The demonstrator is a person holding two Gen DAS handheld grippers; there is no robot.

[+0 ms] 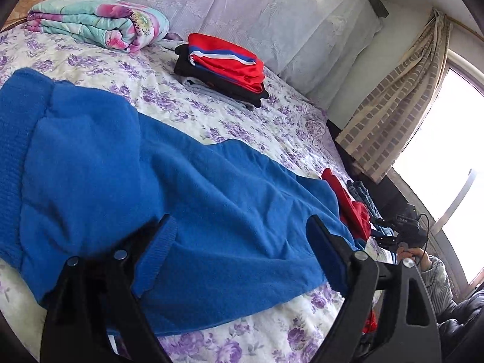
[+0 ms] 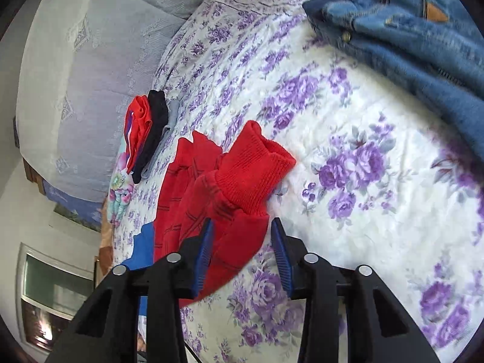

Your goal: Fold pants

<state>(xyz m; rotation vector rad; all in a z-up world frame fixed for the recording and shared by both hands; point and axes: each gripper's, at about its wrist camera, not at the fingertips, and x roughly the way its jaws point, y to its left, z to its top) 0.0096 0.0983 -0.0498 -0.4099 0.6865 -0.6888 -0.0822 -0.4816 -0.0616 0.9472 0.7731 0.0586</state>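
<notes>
bedspread (image 1: 230, 121) in white with purple flowers covers the bed; pale lace cloth (image 1: 242, 6) hangs behind it, and a checked curtain (image 1: 396, 115) frames a bright window (image 1: 453, 157). blue pants (image 1: 151, 181) lie spread flat across it. left gripper (image 1: 242, 236) hovers over them, fingers wide, gripping nothing. right gripper (image 2: 242, 236) stands partly open above red pants (image 2: 217, 199), pads not pressing. folded stack (image 1: 224, 66) sits near a rolled quilt (image 1: 96, 21); jeans (image 2: 408, 30) lie apart.
</notes>
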